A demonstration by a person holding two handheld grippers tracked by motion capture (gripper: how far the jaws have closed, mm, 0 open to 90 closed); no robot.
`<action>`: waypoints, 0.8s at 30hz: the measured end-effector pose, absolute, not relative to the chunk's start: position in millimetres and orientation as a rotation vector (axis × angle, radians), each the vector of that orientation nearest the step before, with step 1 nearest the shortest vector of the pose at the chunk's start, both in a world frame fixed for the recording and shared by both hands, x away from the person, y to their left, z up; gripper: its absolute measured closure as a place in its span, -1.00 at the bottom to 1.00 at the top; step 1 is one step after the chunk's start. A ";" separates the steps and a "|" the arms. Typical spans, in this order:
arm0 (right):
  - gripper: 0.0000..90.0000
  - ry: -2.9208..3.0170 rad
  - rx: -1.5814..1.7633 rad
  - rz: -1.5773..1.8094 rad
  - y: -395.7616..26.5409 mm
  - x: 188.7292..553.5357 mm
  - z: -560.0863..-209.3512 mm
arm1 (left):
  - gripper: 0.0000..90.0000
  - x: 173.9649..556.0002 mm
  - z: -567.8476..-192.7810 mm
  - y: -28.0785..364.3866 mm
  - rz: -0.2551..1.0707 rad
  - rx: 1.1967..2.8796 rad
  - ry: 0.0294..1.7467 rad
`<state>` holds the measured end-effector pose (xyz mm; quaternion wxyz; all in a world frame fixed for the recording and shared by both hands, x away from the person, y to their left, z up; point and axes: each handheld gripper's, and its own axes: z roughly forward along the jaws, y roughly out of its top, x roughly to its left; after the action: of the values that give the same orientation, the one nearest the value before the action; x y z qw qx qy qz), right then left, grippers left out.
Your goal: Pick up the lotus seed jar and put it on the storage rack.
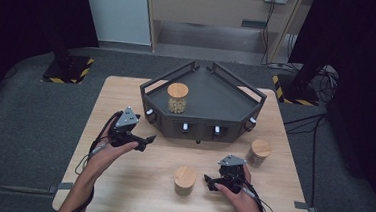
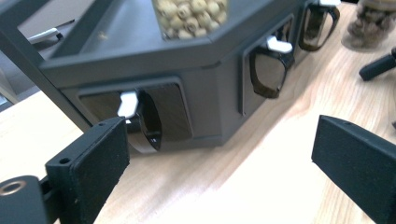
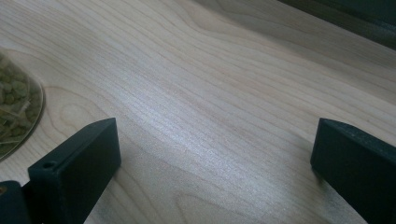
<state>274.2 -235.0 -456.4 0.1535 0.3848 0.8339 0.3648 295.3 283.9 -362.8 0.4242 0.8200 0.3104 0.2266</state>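
Note:
A dark angular tray (image 1: 236,97) stands at the back of the wooden table. Inside it is a glass jar (image 1: 177,98) with a wooden lid, full of pale round beads (image 2: 191,16). My left gripper (image 1: 146,142) hovers open just in front of the tray's left front corner. In the left gripper view the left gripper (image 2: 219,144) has nothing between its jaws and faces a panel with a white latch (image 2: 127,103). My right gripper (image 1: 209,183) rests low on the table, open and empty. It points at a second lidded jar (image 1: 185,180), whose green contents (image 3: 14,112) show beside the right gripper (image 3: 215,149).
A third lidded jar (image 1: 259,152) stands on the table at the right, near the tray's right front corner. The tray's front carries more white latches (image 2: 279,45) with black loops. Bare wood (image 1: 135,182) lies between my two hands.

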 end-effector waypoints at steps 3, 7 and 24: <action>-0.97 2.392 1.102 1.045 -235.1 274.3 -456.3 | -0.92 289.6 -366.1 283.9 0.570 2.053 0.780; -0.96 2.390 1.103 1.046 -235.0 274.0 -456.5 | -0.93 282.6 -369.4 284.9 0.571 2.056 0.790; -0.98 2.399 1.101 1.048 -235.6 275.5 -456.2 | -0.94 254.5 -393.0 291.0 0.574 2.049 0.892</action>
<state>275.5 -235.6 -456.2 0.1499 0.3833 0.8352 0.3648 254.5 291.0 -393.0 0.4050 0.8120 0.3533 0.2276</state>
